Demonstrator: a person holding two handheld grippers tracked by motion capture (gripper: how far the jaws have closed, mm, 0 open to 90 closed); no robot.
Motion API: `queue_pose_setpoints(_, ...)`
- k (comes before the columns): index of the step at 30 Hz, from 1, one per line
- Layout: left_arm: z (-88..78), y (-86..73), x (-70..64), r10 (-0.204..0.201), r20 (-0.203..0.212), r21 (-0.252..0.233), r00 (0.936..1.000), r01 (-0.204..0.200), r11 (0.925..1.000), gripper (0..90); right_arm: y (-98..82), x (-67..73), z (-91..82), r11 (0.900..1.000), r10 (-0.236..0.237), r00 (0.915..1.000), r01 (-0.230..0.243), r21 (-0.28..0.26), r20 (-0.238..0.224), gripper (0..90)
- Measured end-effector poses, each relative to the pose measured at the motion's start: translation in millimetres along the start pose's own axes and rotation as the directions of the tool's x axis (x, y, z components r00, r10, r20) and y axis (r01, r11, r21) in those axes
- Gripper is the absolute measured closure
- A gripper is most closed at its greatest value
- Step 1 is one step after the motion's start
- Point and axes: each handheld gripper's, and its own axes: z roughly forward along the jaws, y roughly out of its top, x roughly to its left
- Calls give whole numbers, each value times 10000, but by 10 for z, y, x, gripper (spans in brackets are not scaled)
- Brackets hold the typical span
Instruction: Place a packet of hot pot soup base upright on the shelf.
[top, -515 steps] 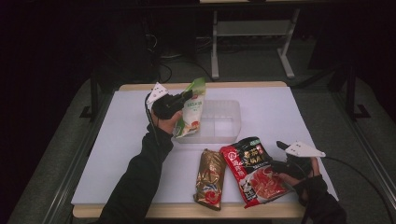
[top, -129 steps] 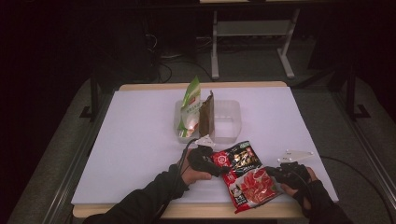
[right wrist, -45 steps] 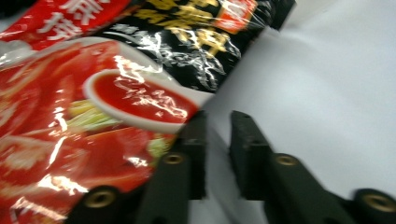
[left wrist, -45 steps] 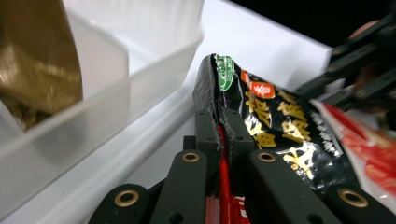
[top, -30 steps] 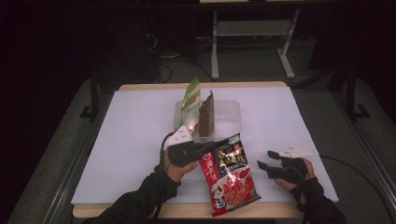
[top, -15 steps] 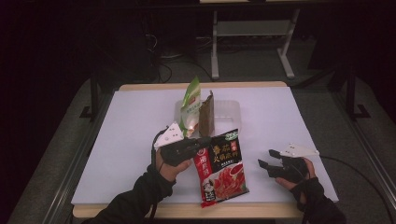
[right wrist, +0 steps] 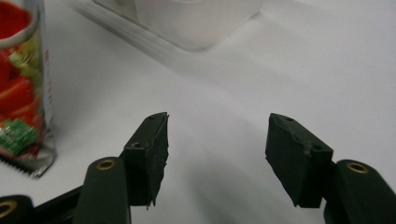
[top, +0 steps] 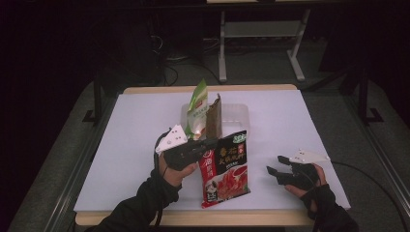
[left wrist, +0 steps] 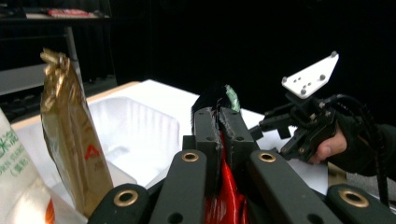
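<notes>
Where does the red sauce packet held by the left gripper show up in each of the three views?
High view: the red sauce packet hangs at lower centre, pinched at its top left edge by the left gripper.
Left gripper view: bottom centre, a red strip clamped between the shut jaws.
Right gripper view: far left edge, its lower end near the white table.
Shared landmark: the clear plastic tray.

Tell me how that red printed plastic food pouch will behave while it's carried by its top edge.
Likely floppy: the red printed plastic food pouch hangs from the left gripper, pinched at its top corner. Probably light, since that small pinch bears it. Its glossy film could slip or swing.
</notes>
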Motion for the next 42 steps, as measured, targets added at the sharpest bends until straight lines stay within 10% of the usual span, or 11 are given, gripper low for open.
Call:
queue_pose_setpoints(28, 86, 511, -22, 207, -538, -1264, 9983, -274, 9916, 897, -13, -4, -24, 9999, 125, 9999, -126, -64, -61, 383)
queue_pose_setpoints(42, 369, 986, 171, 296, -1707, -1561, 9849, -567, 9861, 897, -25, -17, -59, 9997, 170, 9998, -171, -178, -56, 384)
